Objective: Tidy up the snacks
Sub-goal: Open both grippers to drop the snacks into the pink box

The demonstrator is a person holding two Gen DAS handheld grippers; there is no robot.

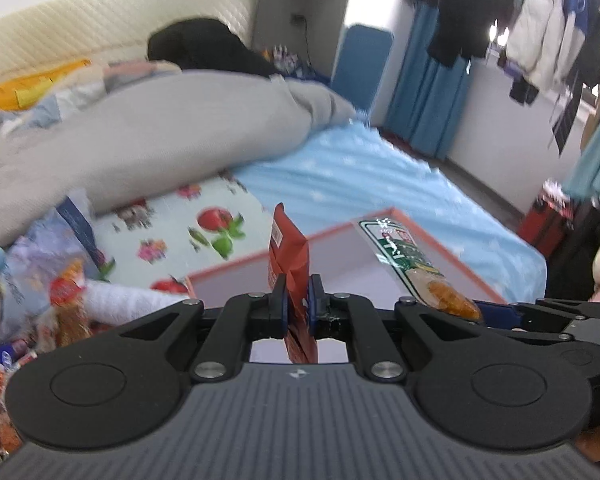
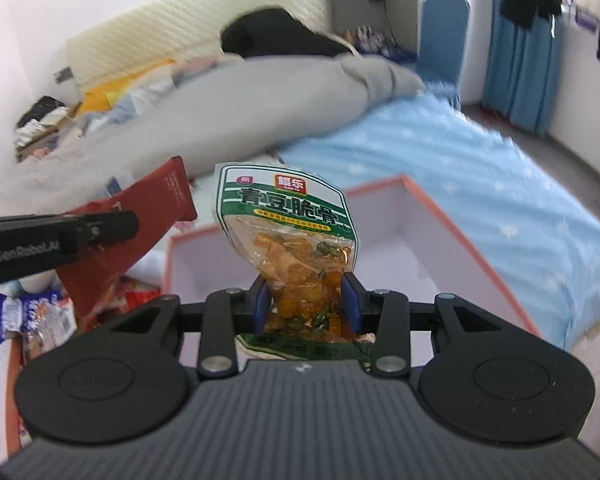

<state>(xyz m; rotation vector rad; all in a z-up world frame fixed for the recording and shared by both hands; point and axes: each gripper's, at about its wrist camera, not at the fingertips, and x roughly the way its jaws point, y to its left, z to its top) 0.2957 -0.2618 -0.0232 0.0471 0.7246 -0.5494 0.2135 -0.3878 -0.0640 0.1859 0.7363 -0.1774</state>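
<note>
Red packet [image 1: 290, 264] clamped upright in your left hand-held gripper [image 1: 298, 304]; box [image 1: 332, 276] sits just ahead, lower centre; right hand-held gripper [image 2: 306, 300] grips the green pouch [image 2: 288, 232].

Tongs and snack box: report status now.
Left tongs shut on red packet. Right tongs shut on green packet. Box ahead, nothing blocking.

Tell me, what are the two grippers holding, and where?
Left gripper pinches a red packet near its bottom edge. Right gripper squeezes a green-labelled snack bag around its lower half.
</note>
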